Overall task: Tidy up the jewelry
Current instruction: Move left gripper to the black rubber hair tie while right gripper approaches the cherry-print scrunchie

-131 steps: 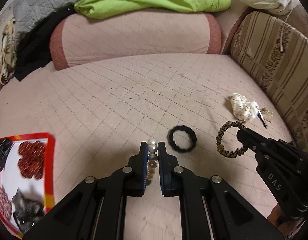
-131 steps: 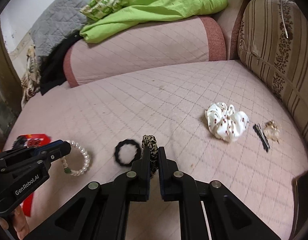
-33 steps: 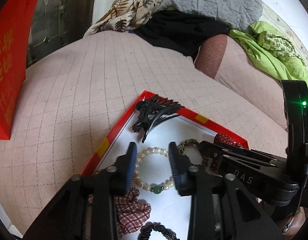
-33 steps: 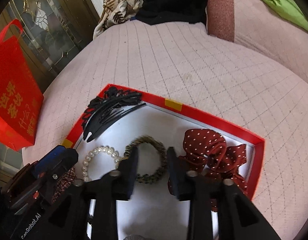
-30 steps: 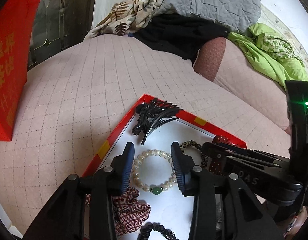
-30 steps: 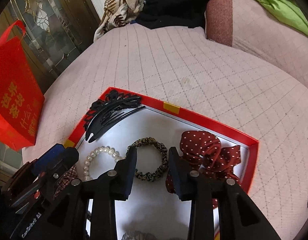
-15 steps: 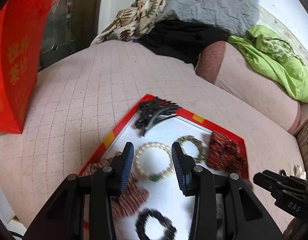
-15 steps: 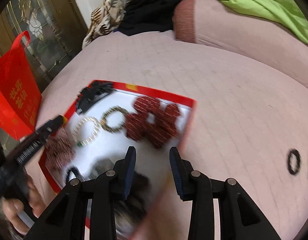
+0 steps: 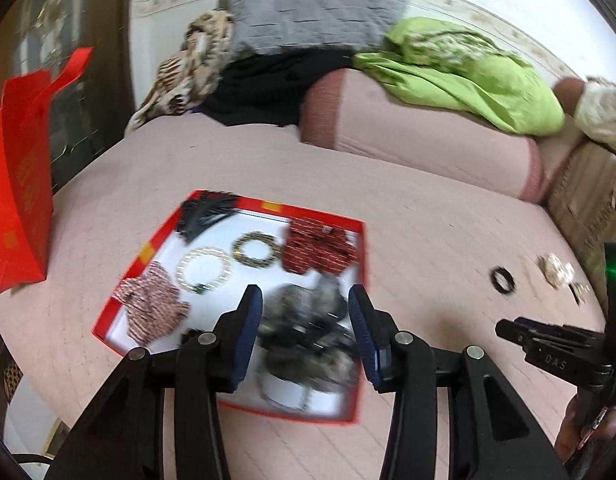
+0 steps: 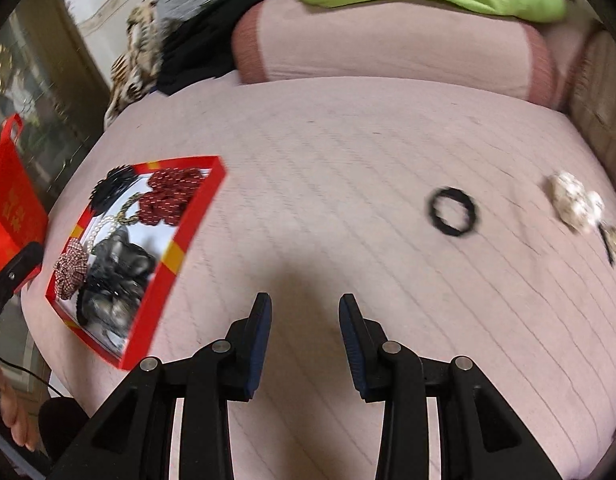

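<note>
The red-rimmed tray [image 9: 160, 236] lies on the pink quilted sofa seat [image 10: 328, 184] and holds the sorted pieces: a black hair claw [image 9: 206, 214] at the far corner, a pearl bracelet [image 9: 204, 270], a leopard-print band [image 9: 255, 250] beside it, a dark red dotted scrunchie [image 9: 318, 250], a plaid scrunchie [image 9: 152, 308] at the near left, and a grey-black fabric piece [image 9: 308, 332] — blurred, type cannot be told. Well apart from the tray, a black hair tie [image 10: 453, 211] lies on the seat; further right lie a white scrunchie [image 10: 574, 202] and small clips [image 10: 612, 242]. The left hand-held gripper [image 9: 306, 336] hangs above the near end of the tray, jaws moderately apart after widening just now, nothing between them. The right hand-held gripper [image 10: 305, 344] hangs over bare seat between tray and black hair tie — jaws moderately apart, empty. A red bag [image 9: 20, 184] stands left of the sofa; a green blanket [image 9: 468, 76] lies on the bolster.
</note>
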